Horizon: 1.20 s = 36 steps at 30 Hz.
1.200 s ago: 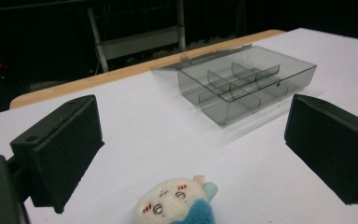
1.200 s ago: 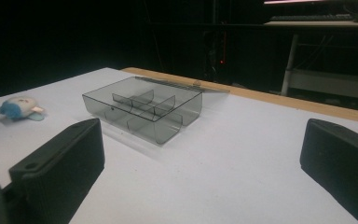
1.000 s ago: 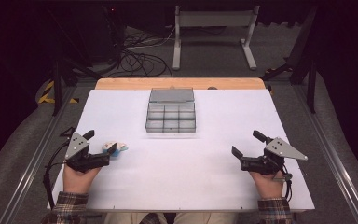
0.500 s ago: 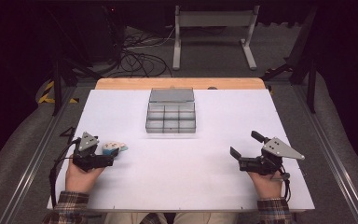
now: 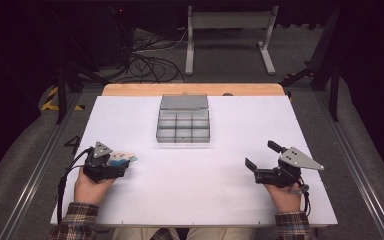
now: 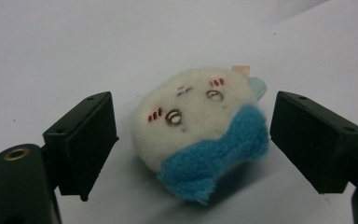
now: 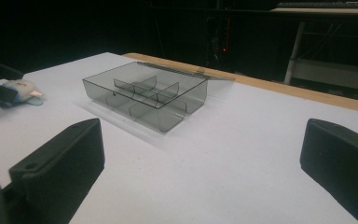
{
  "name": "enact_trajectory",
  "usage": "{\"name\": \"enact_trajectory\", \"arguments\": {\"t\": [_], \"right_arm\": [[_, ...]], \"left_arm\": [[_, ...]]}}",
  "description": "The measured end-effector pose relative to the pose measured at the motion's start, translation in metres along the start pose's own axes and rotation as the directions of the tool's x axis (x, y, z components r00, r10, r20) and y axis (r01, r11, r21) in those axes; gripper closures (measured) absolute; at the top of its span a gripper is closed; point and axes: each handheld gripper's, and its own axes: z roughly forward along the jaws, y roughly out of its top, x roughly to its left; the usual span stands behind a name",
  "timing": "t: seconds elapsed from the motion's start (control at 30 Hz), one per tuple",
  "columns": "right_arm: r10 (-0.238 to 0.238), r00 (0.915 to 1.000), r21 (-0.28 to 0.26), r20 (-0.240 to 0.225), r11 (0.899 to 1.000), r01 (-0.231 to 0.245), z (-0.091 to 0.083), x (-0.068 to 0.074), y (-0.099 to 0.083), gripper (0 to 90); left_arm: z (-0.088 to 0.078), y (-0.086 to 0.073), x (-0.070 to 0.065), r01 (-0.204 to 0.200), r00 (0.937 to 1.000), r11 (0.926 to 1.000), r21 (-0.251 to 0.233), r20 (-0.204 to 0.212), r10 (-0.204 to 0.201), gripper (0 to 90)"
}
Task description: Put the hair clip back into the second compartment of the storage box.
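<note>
White-and-blue plush toy (image 6: 200, 140) lies on the table (image 5: 205, 200) at its left side, between the 2 pads of the left gripper (image 6: 193, 144). Its jaws have just been closing, yet gaps remain on both sides. Right gripper (image 5: 261, 156) rests wide, holding nothing, well apart from the grey tray (image 5: 183, 125).

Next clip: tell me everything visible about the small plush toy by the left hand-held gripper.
The plush toy is a small round figure of cream-white fuzzy fabric with a stitched face, pink cheek marks, a blue fleece patch below and a pale tab at its far edge. It lies tilted on its side on the white table, near the table's left edge. It sits between the jaws of the left hand-held gripper, which have just been closing; gaps remain on both sides, so the pads are not yet pressing it.
</note>
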Motion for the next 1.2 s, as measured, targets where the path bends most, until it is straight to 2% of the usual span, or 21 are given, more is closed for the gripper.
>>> {"name": "enact_trajectory", "arguments": {"t": [0.17,0.27,0.6,0.83,1.0,1.2], "right_arm": [[0.000,1.0000,-0.001,-0.001,1.000,0.000,0.000,0.000,0.000,0.5],[0.000,1.0000,-0.001,-0.002,1.000,0.000,0.000,0.000,0.000,0.5],[-0.005,1.0000,-0.001,-0.004,1.000,0.005,0.001,0.002,0.001,0.5],[-0.005,1.0000,0.004,-0.005,1.000,0.005,0.001,0.002,0.000,0.5],[-0.004,1.0000,0.006,-0.002,1.000,0.004,0.001,0.003,0.000,0.5],[-0.006,1.0000,0.007,-0.001,1.000,0.006,0.001,0.003,0.000,0.5]], "left_arm": [[0.004,-0.001,0.000,0.008,0.9998,0.9998,0.021,0.019,-0.008,22.4],[0.005,-0.001,0.001,0.004,0.9998,0.9995,0.031,0.020,-0.005,28.6],[0.005,0.001,0.000,0.003,0.9998,0.9992,0.040,0.018,-0.004,35.2],[-0.001,0.007,-0.004,-0.008,0.9999,0.9999,-0.013,0.010,0.008,35.5],[-0.005,0.014,-0.013,-0.026,0.9994,0.9976,-0.065,0.020,0.027,35.6],[-0.008,0.022,-0.024,-0.018,0.9984,0.9934,-0.113,0.051,0.024,35.7]]}}
